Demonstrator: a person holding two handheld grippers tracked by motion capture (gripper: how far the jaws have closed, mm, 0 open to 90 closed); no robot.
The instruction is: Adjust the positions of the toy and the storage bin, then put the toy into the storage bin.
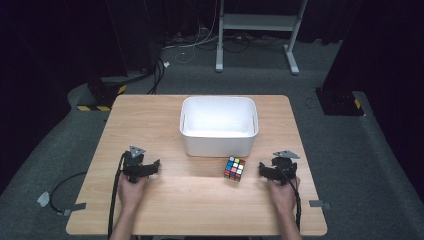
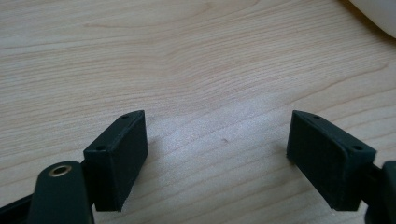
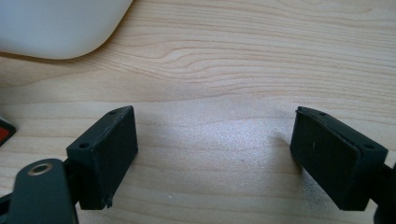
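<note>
Plainly, the work in hand centres on the puzzle cube (image 1: pixel 234 168), which sits on the wooden table (image 1: pixel 200 210) just in front of the white bin (image 1: pixel 219 125), close to its near wall but seemingly not touching it. The right gripper (image 1: pixel 270 170) rests on the table near the cube's right side, its jaws standing wide with only bare wood between them in the right gripper view (image 3: pixel 215 154); a red corner of the cube peeks in at that view's left edge. The left gripper (image 1: pixel 150 167) lies well apart on the other side, likewise spread open and empty over plain tabletop (image 2: pixel 217 149). As for handling, the cube looks light, rigid and hard-shelled, so it should take a firm squeeze without deforming. Its glossy stickered faces are probably somewhat slippery, and its layers may twist if pinched off-centre. The safest hold is likely across two opposite flat faces, pads centred on the middle row and square to the sides, not on edges or corners. It sits slightly turned relative to the table edge, so the nearer gripper would need to align before closing.
</note>
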